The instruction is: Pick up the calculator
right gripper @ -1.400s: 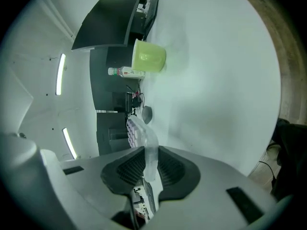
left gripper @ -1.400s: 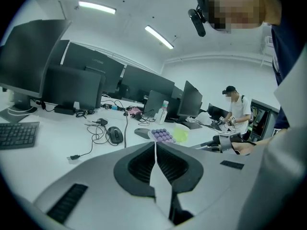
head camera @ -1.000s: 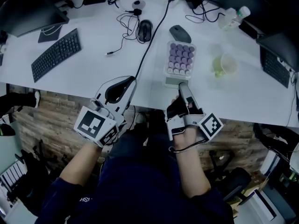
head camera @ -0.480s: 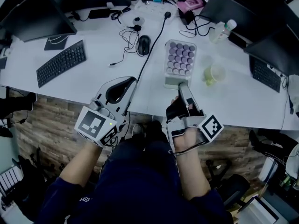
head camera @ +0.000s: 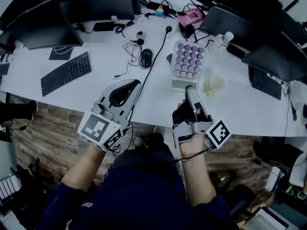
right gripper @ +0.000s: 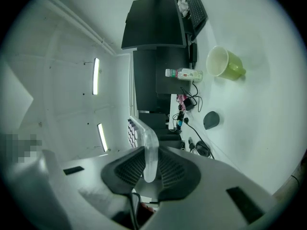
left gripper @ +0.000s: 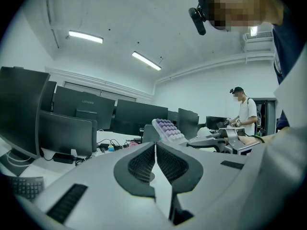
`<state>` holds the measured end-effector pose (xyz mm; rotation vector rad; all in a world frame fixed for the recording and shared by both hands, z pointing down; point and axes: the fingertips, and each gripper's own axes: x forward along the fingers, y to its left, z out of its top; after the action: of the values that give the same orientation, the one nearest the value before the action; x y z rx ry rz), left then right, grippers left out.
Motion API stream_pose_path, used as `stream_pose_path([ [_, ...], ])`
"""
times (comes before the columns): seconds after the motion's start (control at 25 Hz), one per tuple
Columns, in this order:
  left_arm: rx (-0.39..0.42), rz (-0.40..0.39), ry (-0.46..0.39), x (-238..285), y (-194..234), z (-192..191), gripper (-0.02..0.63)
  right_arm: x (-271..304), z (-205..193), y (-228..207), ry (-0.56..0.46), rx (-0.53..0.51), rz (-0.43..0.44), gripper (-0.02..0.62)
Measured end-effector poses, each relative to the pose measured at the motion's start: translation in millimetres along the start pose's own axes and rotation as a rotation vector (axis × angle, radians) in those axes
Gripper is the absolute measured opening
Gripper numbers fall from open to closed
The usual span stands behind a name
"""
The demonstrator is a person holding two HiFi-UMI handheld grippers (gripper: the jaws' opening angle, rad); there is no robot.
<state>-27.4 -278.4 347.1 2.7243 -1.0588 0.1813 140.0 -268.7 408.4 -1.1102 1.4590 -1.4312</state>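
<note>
The calculator (head camera: 187,61), a white slab with rows of round purple and pale keys, hangs in the air above the white desk (head camera: 96,87), held by its near end. My right gripper (head camera: 188,87) is shut on it; in the right gripper view both pads press its thin edge (right gripper: 146,150). My left gripper (head camera: 135,84) hovers over the desk's front edge to the left, shut and with nothing in it, its pads (left gripper: 144,163) almost together. In the left gripper view the calculator (left gripper: 167,128) shows tilted beyond the jaws.
A black keyboard (head camera: 65,73) lies at the left, a black mouse (head camera: 146,57) and loose cables in the middle. A green cup (head camera: 214,84) and a bottle (head camera: 220,41) stand to the right of the calculator. Dark monitors (head camera: 100,6) line the back, with another keyboard (head camera: 263,83) at the right.
Both grippers have risen and the calculator has gone up with the right one; it now covers the grey mouse behind it. The desk looks smaller and farther below.
</note>
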Motion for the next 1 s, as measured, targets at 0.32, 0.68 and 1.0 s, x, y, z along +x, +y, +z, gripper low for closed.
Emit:
stream_pose_path([
  [0.32,0.036,-0.011,-0.057,5,-3,35,0.034,8,8,42,-0.004,-0.038,0.081,0.081],
  [0.68,0.063,-0.017,-0.114,5,-8,67,0.034,10,12,85,0.002,-0.076,0.156,0.081],
  [1.0,0.081,-0.012,-0.149,2,-9,87,0.034,11,13,110,0.012,-0.093,0.202,0.081],
])
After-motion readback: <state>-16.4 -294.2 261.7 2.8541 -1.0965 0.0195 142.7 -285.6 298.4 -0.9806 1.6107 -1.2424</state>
